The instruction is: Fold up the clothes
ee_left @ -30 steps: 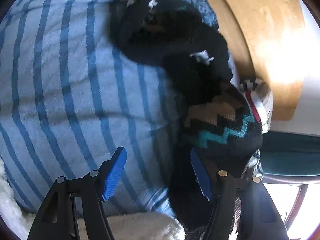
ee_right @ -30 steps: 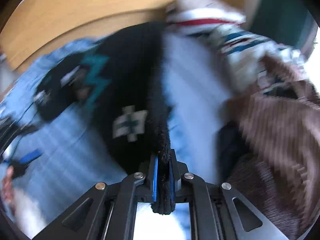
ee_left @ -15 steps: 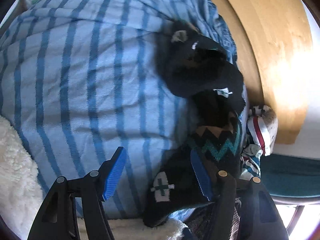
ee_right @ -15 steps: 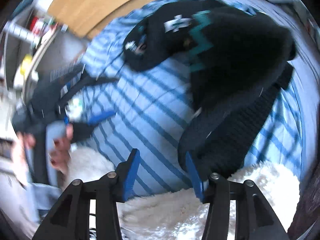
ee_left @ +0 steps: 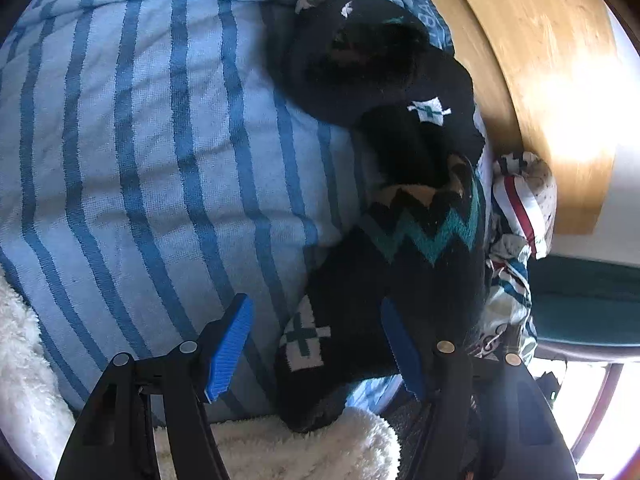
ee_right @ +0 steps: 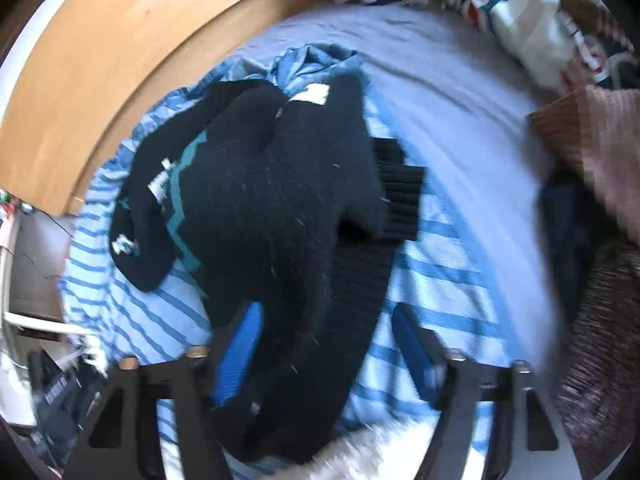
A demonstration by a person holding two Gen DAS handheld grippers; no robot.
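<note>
A black knit sweater [ee_left: 404, 240] with a teal zigzag band and white cross patches lies bunched on the blue striped blanket [ee_left: 140, 140]. My left gripper [ee_left: 316, 350] is open just above the sweater's near hem. The cross-patched corner lies between its fingers [ee_left: 228, 352] and is not pressed by either pad. In the right wrist view the same sweater [ee_right: 272, 200] is heaped, with its ribbed hem [ee_right: 396, 196] sticking out to the right. My right gripper [ee_right: 326, 354] hangs over the sweater's near end. Its jaws are closing with black fabric between them, and the right pad stands clear of the cloth.
A wooden headboard [ee_left: 532, 60] curves along the far side. A pile of patterned clothes [ee_right: 520, 12] and a brown corduroy garment [ee_right: 600, 152] lie on the grey sheet [ee_right: 460, 92]. A white fluffy throw [ee_left: 304, 448] covers the near edge. A teal chair [ee_left: 580, 300] stands beside the bed.
My right gripper, earlier shut on the sweater's black edge, has let go and now hovers open over the heap. The sweater's cross-patched corner has dropped between my left fingers.
</note>
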